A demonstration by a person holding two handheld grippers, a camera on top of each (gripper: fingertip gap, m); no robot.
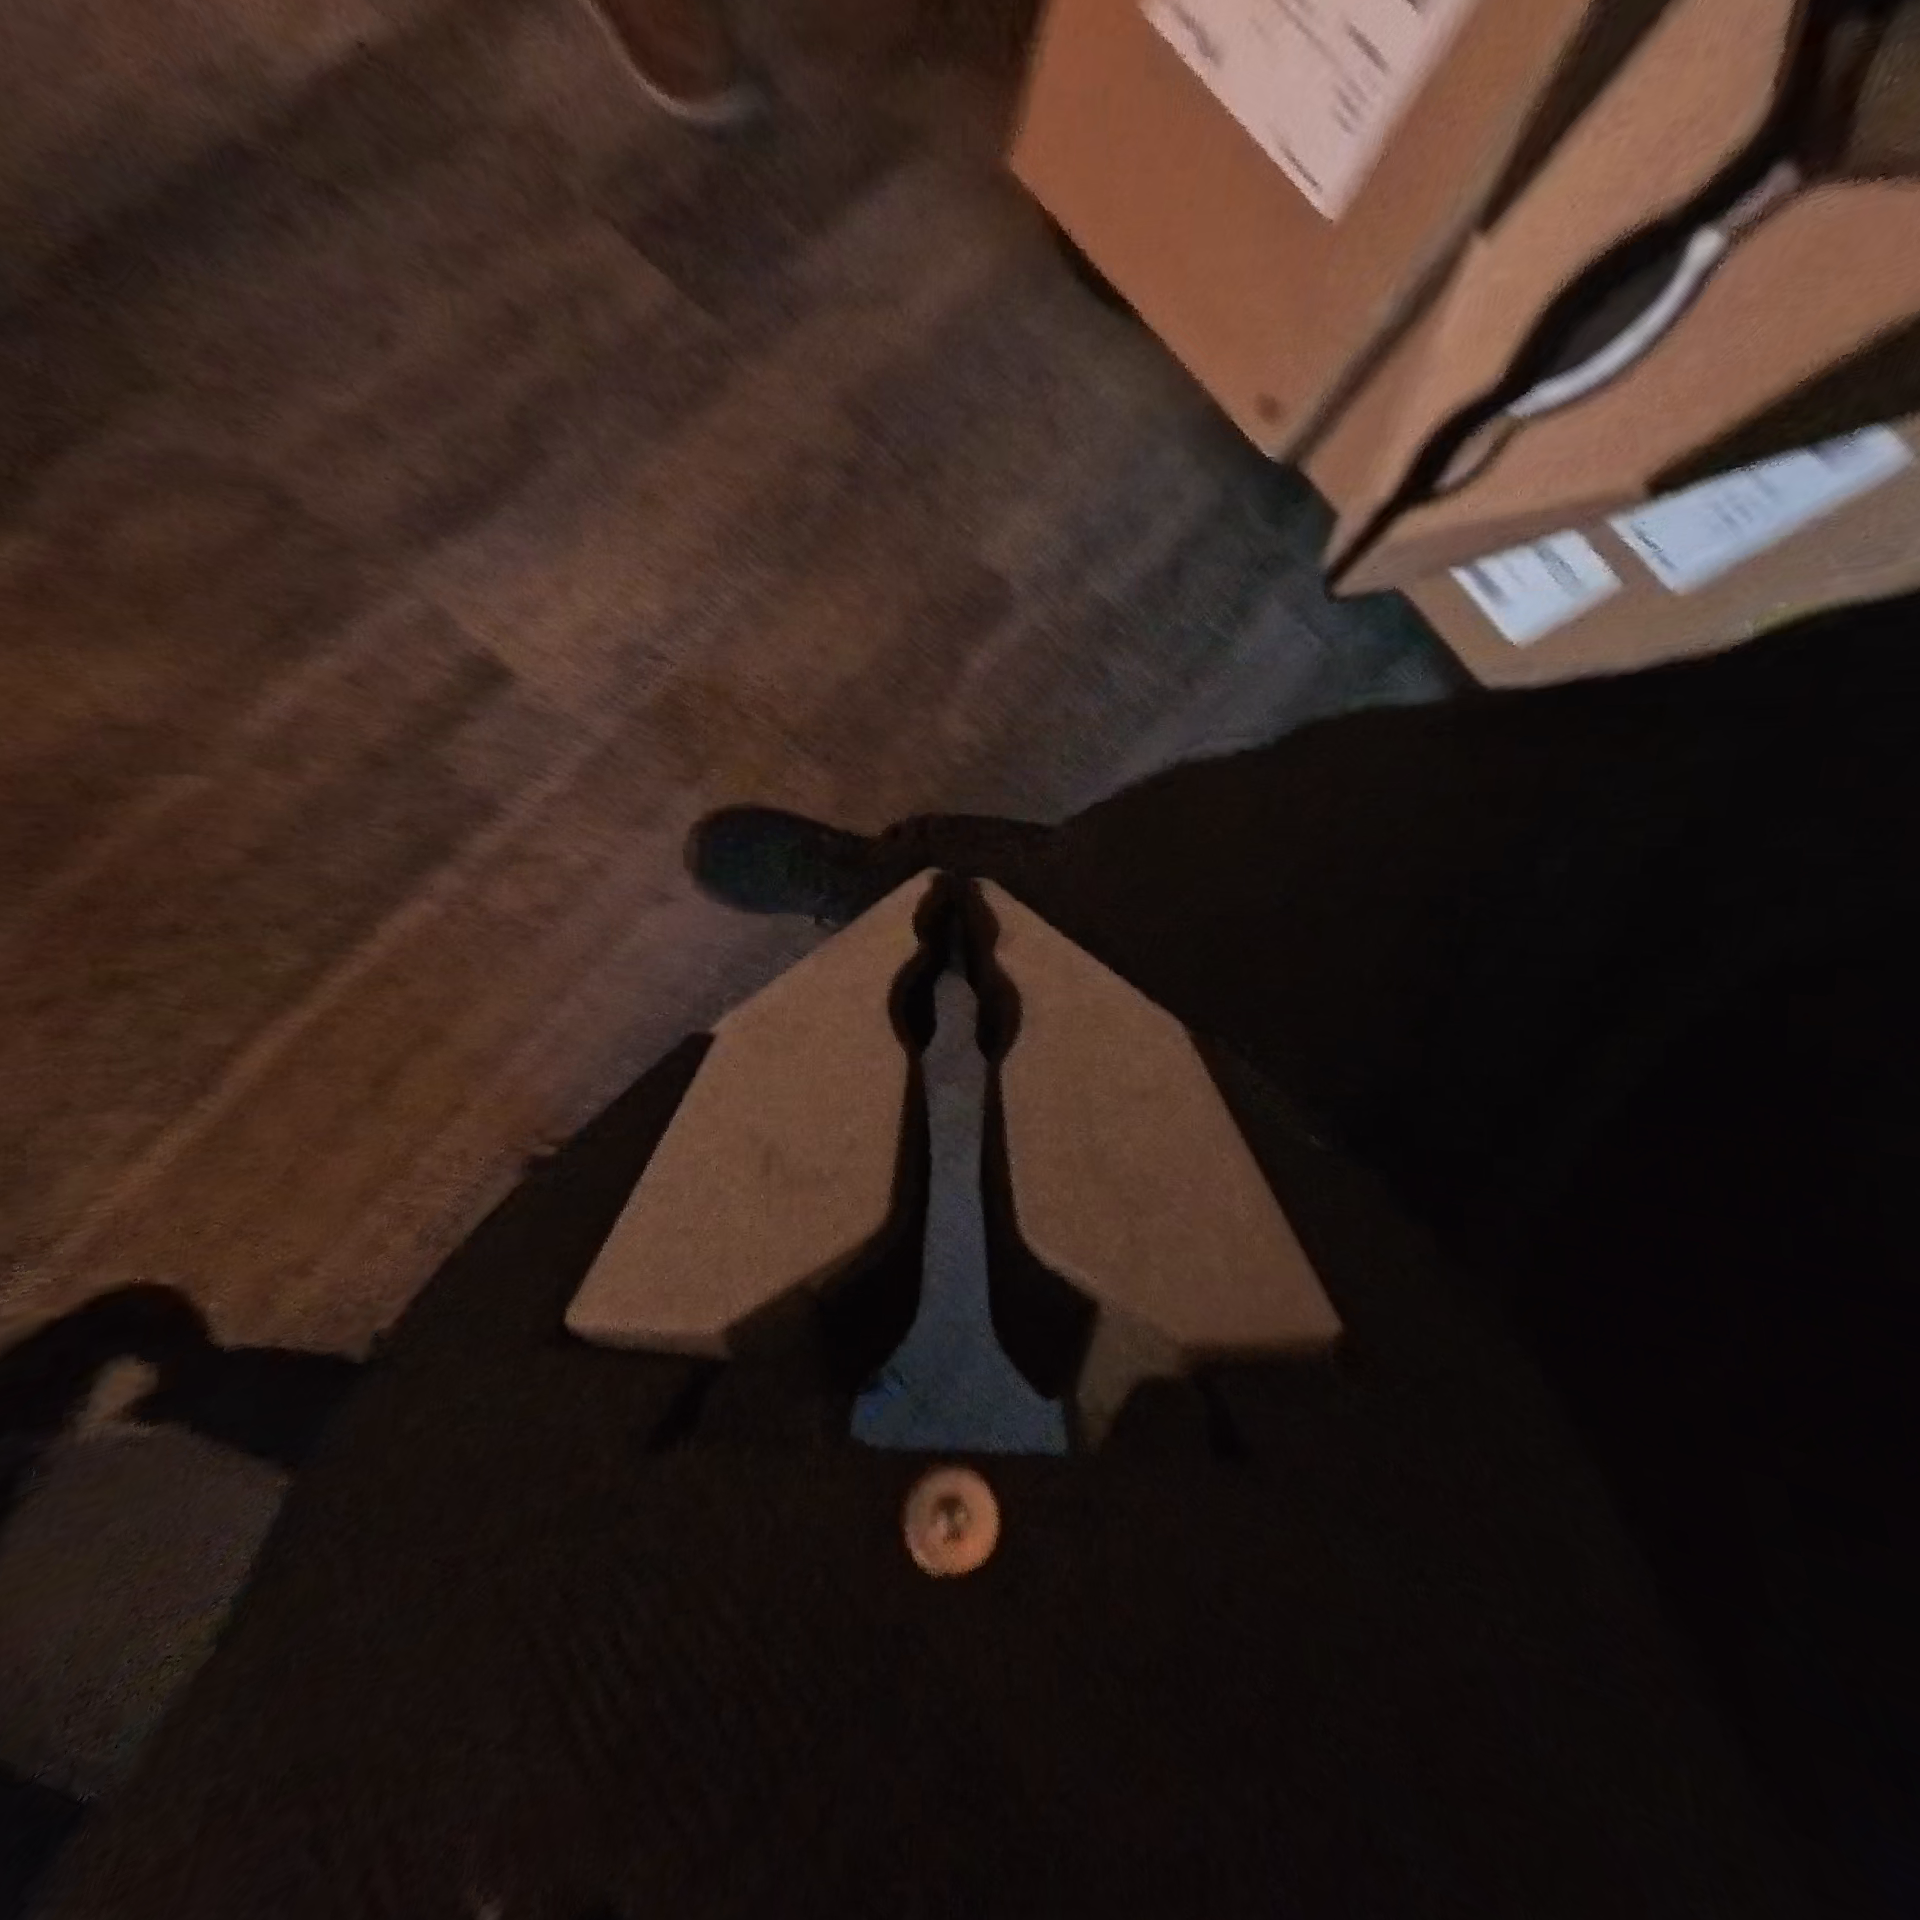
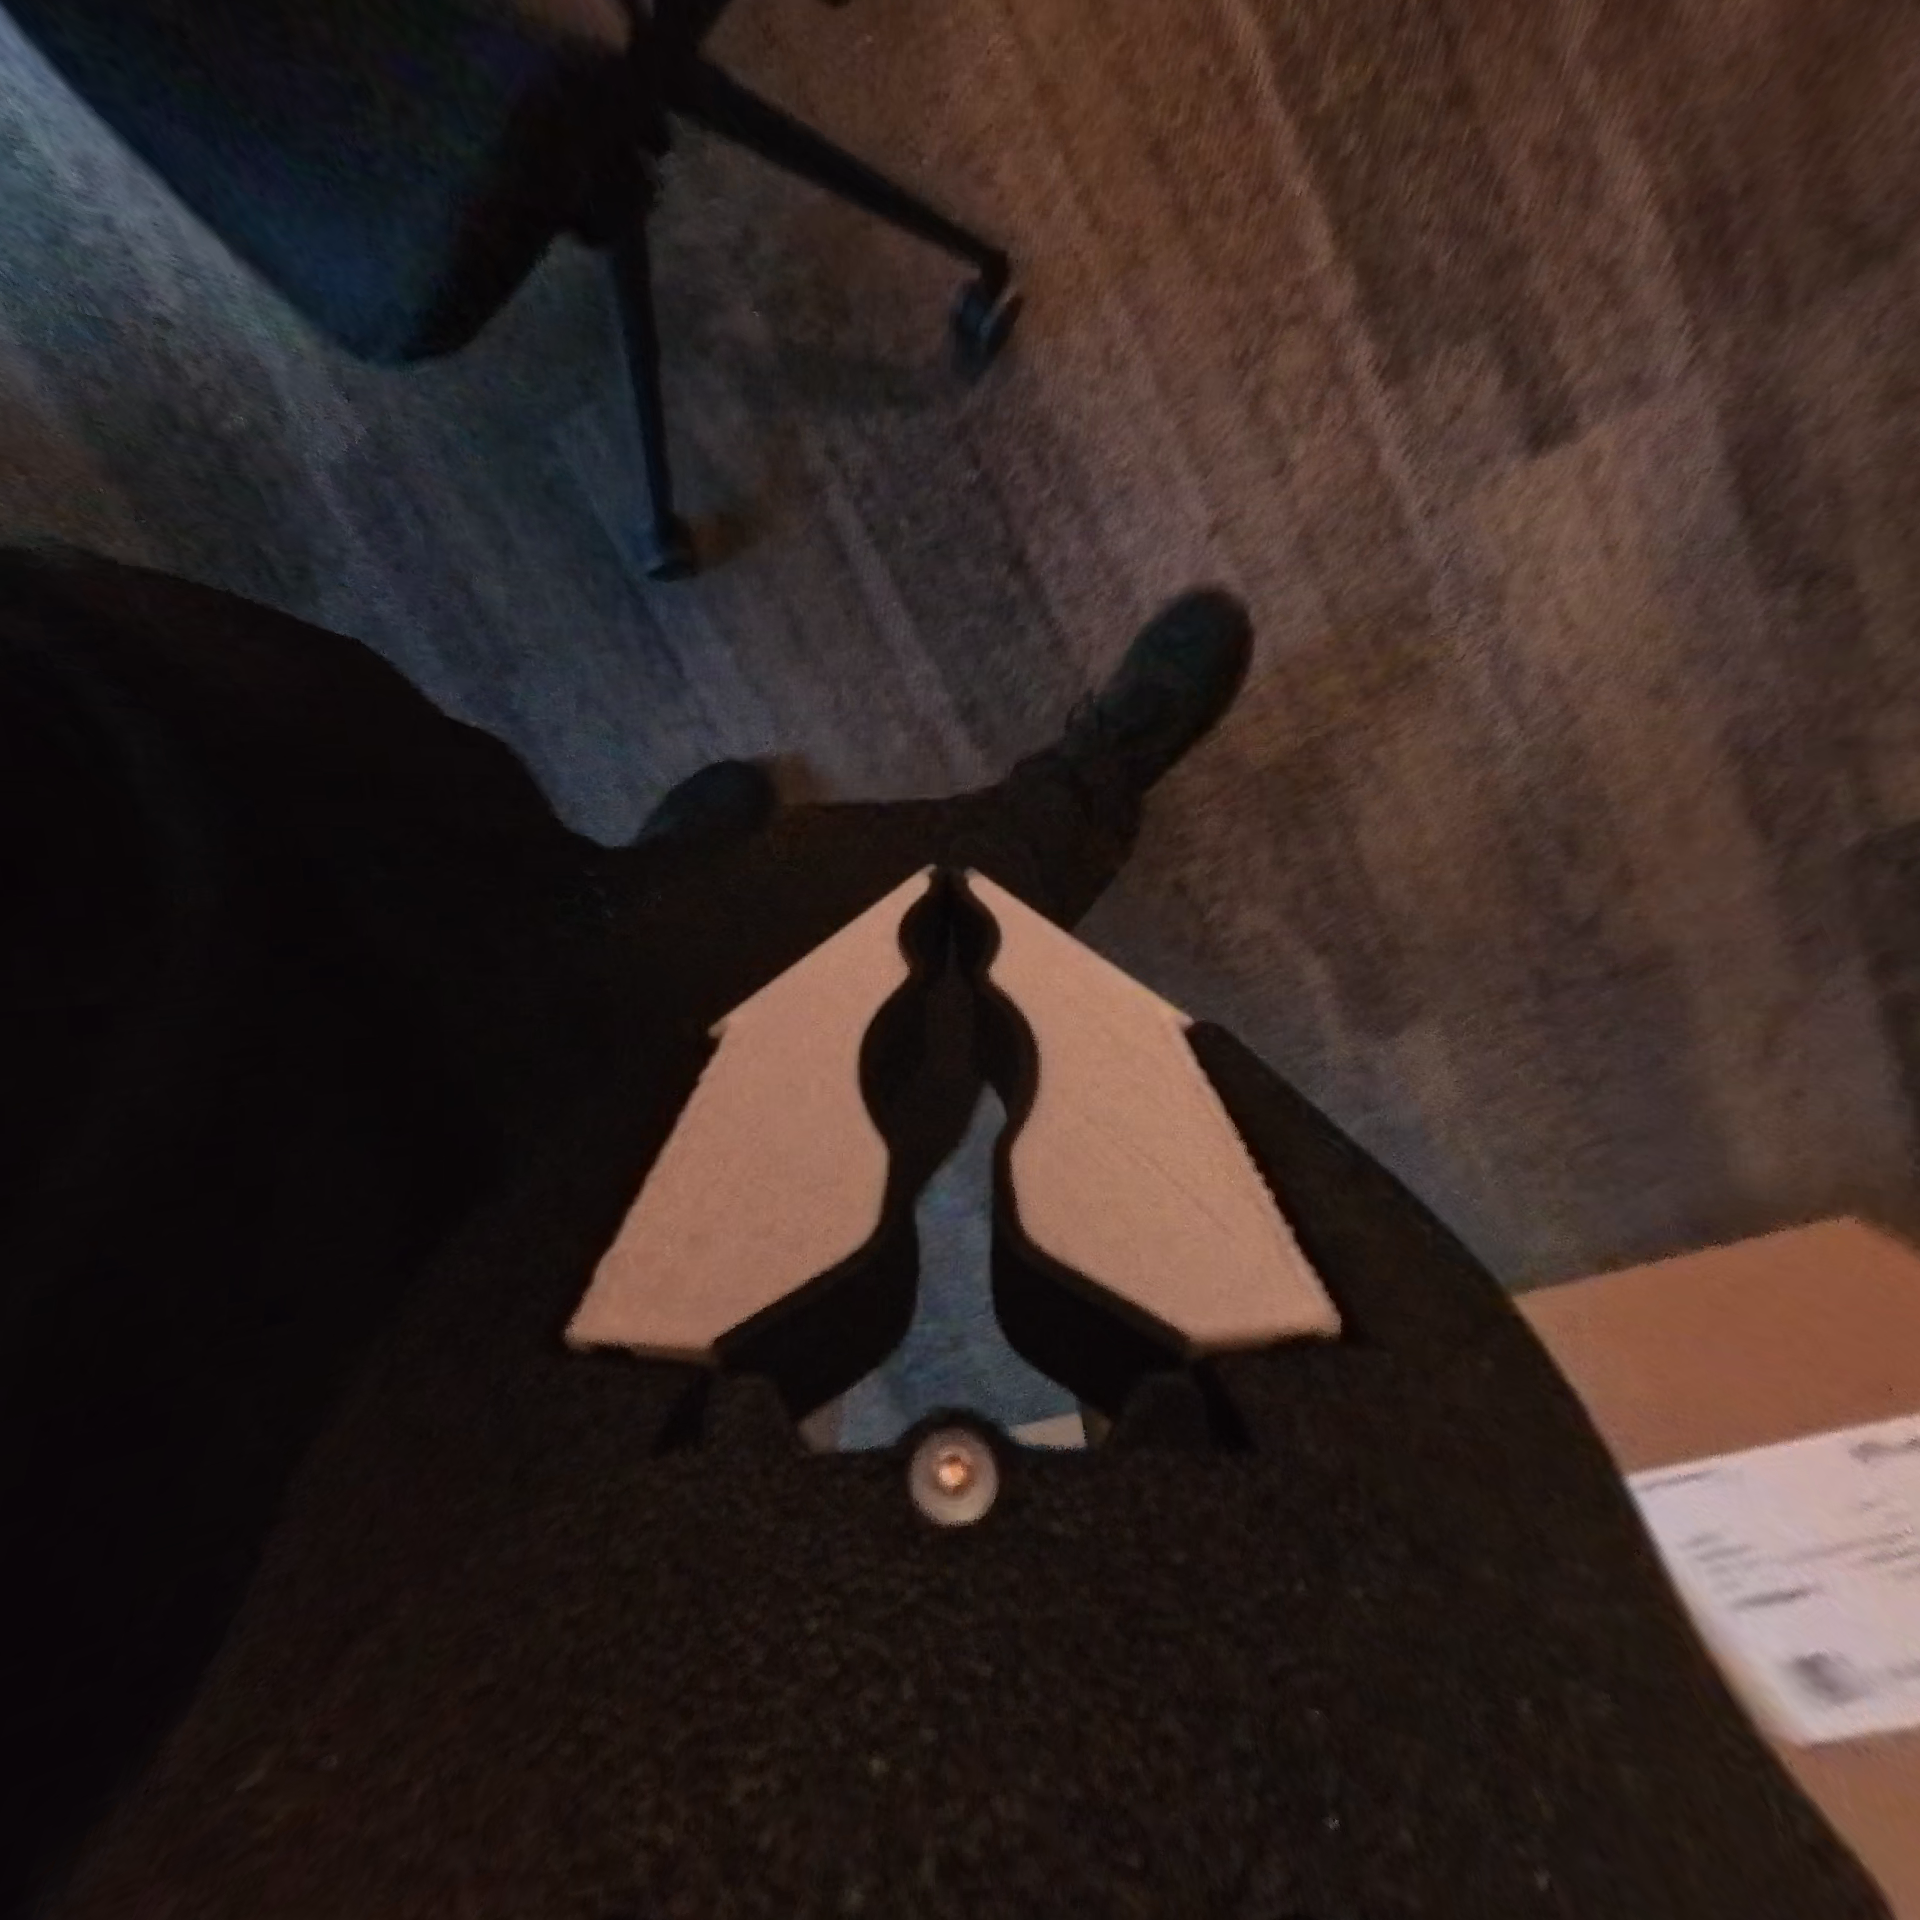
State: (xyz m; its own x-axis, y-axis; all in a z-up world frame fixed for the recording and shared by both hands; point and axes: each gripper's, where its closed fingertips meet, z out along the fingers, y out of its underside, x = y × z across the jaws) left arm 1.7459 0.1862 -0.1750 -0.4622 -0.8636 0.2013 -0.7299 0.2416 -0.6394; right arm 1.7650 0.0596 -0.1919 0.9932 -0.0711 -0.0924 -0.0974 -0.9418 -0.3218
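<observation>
My left gripper (image 1: 948, 883) points down at a carpeted floor (image 1: 416, 520). Its two tan fingers meet at the tips with nothing between them. Just beyond the tips are a person's dark shoe (image 1: 769, 862) and dark trouser leg (image 1: 1351, 883). My right gripper (image 2: 948, 878) also points down at the carpet (image 2: 1455, 520). Its pale fingers are closed tip to tip and empty. A dark trouser leg (image 2: 935, 821) and two dark shoes (image 2: 1174, 675) (image 2: 712, 795) lie beyond its tips.
Cardboard boxes (image 1: 1299, 208) with white labels stand at the upper right of the left wrist view. Another labelled cardboard box (image 2: 1714, 1507) is at the lower right of the right wrist view. An office chair base with castors (image 2: 727, 208) stands at the top of that view. Tip to tip, the grippers are about 15 cm apart.
</observation>
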